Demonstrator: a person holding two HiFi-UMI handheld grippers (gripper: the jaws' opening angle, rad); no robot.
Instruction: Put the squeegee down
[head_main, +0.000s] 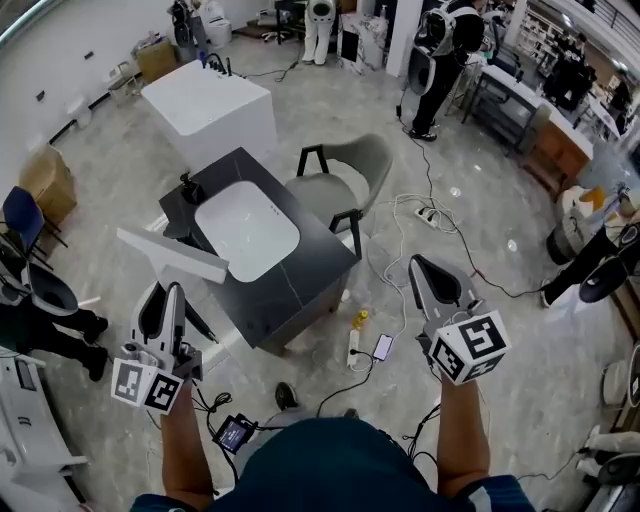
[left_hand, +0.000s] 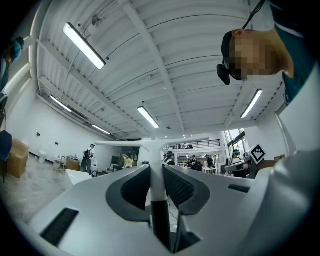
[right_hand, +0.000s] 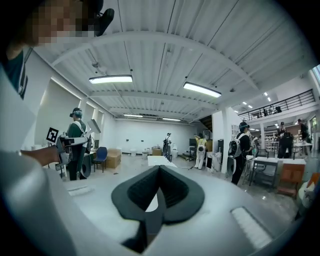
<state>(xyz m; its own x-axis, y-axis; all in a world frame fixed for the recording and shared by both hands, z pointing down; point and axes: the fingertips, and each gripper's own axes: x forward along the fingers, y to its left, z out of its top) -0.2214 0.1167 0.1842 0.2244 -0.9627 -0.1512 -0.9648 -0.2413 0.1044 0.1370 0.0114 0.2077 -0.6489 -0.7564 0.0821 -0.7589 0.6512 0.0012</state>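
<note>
The left gripper (left_hand: 157, 169) has its jaws pressed together on the handle of the squeegee (head_main: 171, 256), which runs straight out between them. The white blade crosses just past the jaw tips like the bar of a T. Seen from the head view, the blade sits ahead of this gripper and overlaps the near left corner of the dark surface (head_main: 300, 285). The white basin (head_main: 247, 228) lies further ahead and to the gripper's right. In the left gripper view the blade stands against the far room with nothing touching it.

The right gripper (head_main: 420, 266) is well off to the right of the left one, over the floor beside the surface. Its jaws meet at the tips and hold nothing.
</note>
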